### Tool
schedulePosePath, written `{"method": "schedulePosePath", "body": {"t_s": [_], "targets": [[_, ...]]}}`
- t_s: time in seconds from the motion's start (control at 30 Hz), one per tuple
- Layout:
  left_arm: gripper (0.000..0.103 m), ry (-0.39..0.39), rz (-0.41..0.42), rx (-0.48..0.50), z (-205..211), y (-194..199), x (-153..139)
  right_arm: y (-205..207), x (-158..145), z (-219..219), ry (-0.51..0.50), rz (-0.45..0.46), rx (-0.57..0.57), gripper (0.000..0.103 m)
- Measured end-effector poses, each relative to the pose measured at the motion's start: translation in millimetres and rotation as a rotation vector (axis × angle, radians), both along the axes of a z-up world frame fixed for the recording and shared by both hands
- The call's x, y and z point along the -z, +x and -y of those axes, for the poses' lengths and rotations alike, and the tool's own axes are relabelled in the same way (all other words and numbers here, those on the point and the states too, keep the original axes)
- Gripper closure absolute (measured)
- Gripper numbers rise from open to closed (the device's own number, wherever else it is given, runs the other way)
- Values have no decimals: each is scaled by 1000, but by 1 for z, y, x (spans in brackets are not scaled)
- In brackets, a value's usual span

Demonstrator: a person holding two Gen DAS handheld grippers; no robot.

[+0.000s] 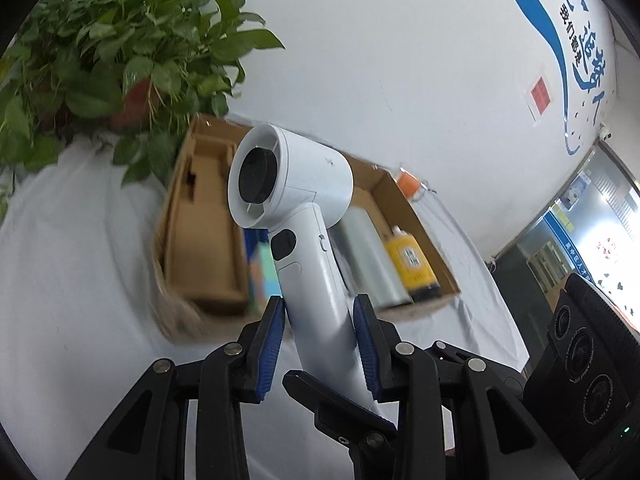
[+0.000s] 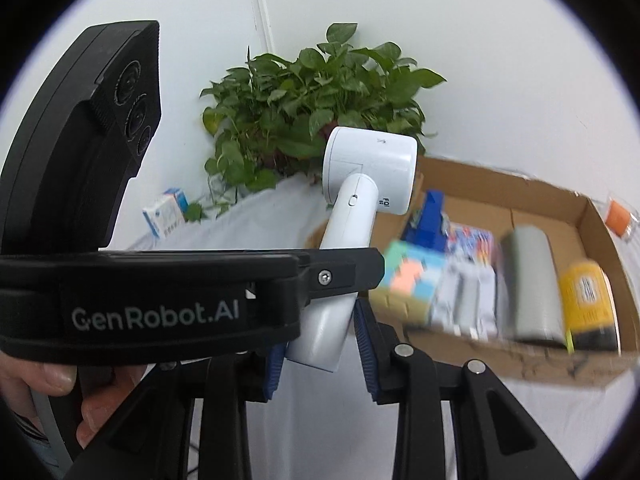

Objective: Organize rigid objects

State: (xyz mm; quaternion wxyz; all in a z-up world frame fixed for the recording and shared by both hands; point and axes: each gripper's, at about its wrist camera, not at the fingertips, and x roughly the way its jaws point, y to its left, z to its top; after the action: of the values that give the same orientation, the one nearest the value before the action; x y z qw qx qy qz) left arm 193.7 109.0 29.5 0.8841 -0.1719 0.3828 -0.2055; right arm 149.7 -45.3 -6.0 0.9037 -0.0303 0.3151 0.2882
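Both hand-held grippers are clenching one white hair dryer's handle: the left hand-held gripper [image 1: 320, 332] and right hand-held gripper [image 2: 320, 344] are holding the hair dryer [image 1: 296, 200] aloft, with the cardboard box [image 1: 424, 224] on the white-draped surface [image 1: 80, 240] at two o'clock.

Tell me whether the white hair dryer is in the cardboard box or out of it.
Out. The hair dryer is held up in front of the cardboard box, handle clamped in both hand-held grippers.

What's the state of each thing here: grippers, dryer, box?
White plastic hair dryer: lifted off the table, gripped by its handle.
Left gripper: shut on the handle.
Right gripper: shut on the handle's lower end.
Brown cardboard box: open, holding several items.
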Motion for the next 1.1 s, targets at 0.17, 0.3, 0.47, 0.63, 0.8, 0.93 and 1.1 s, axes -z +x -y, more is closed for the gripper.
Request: {"method": "schedulePosePath", "body": {"t_s": [0.17, 0.3, 0.47, 0.63, 0.8, 0.93, 1.1], "targets": [[71, -22, -46, 47, -34, 80, -9, 61, -8, -25, 20, -56, 46, 72], [70, -95, -126, 71, -49, 136, 18, 102, 6, -34, 33, -147, 82, 72], [70, -124, -242, 110, -48, 172, 65, 134, 40, -40, -12, -286, 139, 71], [71, -81, -234, 81, -54, 168, 63, 127, 35, -38, -6, -290, 127, 71], [61, 94, -63, -40, -60, 112, 23, 85, 9, -10, -16, -156, 149, 46], [0, 307, 199, -252, -43, 26, -17, 39, -3, 25, -21, 12, 199, 12], [0, 398, 332, -345, 7, -45, -14, 6, 13, 74, -76, 33, 291, 1]]}}
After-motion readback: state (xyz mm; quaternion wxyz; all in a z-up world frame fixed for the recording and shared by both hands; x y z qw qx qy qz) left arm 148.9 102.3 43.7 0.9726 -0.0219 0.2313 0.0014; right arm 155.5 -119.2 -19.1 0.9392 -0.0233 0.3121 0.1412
